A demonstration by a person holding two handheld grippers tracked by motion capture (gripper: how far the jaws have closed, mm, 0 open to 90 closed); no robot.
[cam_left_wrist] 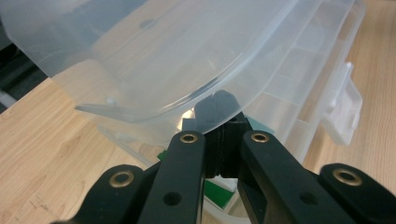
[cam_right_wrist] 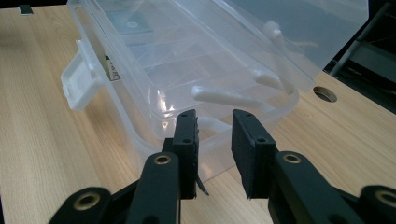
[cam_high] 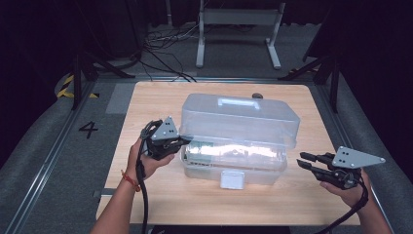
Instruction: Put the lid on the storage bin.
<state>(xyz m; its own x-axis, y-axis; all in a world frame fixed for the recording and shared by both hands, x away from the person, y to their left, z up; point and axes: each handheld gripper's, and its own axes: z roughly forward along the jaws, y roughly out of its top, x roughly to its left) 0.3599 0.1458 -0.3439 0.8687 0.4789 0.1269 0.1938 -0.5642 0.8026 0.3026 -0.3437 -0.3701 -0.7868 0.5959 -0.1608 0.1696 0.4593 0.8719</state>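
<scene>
From above, a clear plastic storage box (cam_high: 234,146) sits mid-table (cam_high: 146,102), its lid (cam_high: 238,117) partly raised. The left gripper (cam_high: 182,141) meets the box's left end; the right gripper (cam_high: 306,162) hovers off its right end, clear of it. The left gripper view shows its jaws closed onto the lid's rim (cam_left_wrist: 205,91). The right gripper view shows jaws parted, holding nothing, before the box's corner (cam_right_wrist: 215,126).

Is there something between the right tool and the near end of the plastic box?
Nothing visible stands between them. The right tool is open and hovers off the right end of the clear plastic box, with bare wooden table in the gap. The left tool is already at the box's left end, under the raised lid.
</scene>
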